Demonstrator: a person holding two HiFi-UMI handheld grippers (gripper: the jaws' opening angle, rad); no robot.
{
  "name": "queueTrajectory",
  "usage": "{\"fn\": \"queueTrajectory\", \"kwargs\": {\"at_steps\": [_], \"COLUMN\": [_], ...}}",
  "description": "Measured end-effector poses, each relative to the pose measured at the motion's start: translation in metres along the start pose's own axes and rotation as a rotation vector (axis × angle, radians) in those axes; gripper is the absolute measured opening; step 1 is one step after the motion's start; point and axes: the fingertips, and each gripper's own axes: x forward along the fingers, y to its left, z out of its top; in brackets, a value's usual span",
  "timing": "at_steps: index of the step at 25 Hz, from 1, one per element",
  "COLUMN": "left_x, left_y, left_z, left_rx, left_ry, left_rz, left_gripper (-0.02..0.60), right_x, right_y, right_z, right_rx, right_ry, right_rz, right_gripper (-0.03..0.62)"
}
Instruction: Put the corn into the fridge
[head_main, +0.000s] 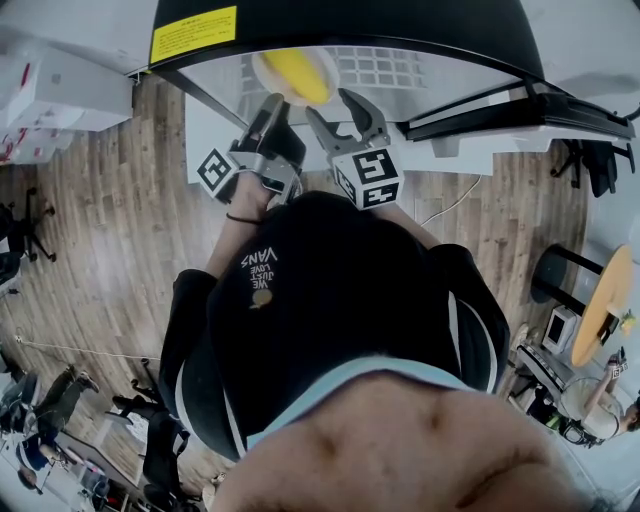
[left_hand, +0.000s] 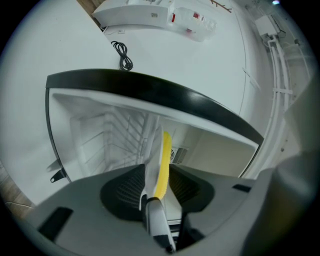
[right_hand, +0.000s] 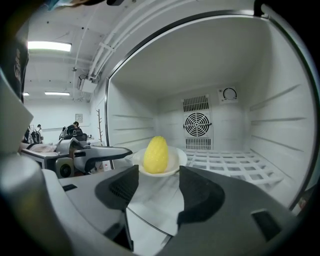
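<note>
**A:** Yellow on white: where does the corn (head_main: 297, 75) lie?

**B:** On a white plate (head_main: 262, 72) just inside the open fridge (head_main: 350, 25), on the left of its floor. A white grid shelf (right_hand: 230, 162) lies to its right. A round fan grille (right_hand: 196, 123) sits on the far wall.

**A:** And the tongs?

**B:** The left gripper (head_main: 275, 105) is turned on its side, its jaws closed on the plate's near-left rim. The right gripper (head_main: 332, 105) hangs just beside it with its jaws apart. Only bare fridge floor shows between them, and the plate sits just beyond.

**A:** What gets in the way?

**B:** In the head view, the fridge's black curved edge hides the far part of the inside. The person's black cap (head_main: 330, 300) fills the near half. In the left gripper view the plate shows edge-on, so the corn is only a thin yellow strip.

**A:** What else is around?

**B:** There is a wood floor (head_main: 100, 230), with white boxes (head_main: 60, 95) at far left and a round yellow table (head_main: 600, 305) at right. The left gripper view also shows a coiled black cable (left_hand: 124, 56).

**A:** How many of each?

**B:** One corn, one plate, two grippers and two marker cubes (head_main: 367, 178). There is one fan grille, with one dial (right_hand: 229, 93) above it.
</note>
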Motion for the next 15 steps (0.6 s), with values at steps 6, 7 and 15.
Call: {"fn": "queueTrajectory", "kwargs": {"at_steps": [6, 7, 15], "left_x": [-0.003, -0.003, -0.008], "left_y": [0.0, 0.0, 0.001], "left_z": [0.005, 0.006, 0.012], "left_rx": [-0.008, -0.007, -0.014], "left_ry": [-0.014, -0.016, -0.027], "left_rz": [-0.002, -0.002, -0.001], "left_gripper": [0.13, 0.13, 0.13], "right_x": [0.007, 0.008, 0.017], "right_y": [-0.003, -0.003, -0.003], "right_z": [0.002, 0.003, 0.006], "right_rx": [0.0, -0.001, -0.007], "right_ry": [0.002, 0.003, 0.008], "right_rz": [0.0, 0.0, 0.004], "right_gripper": [0.242, 0.242, 0.242]}}
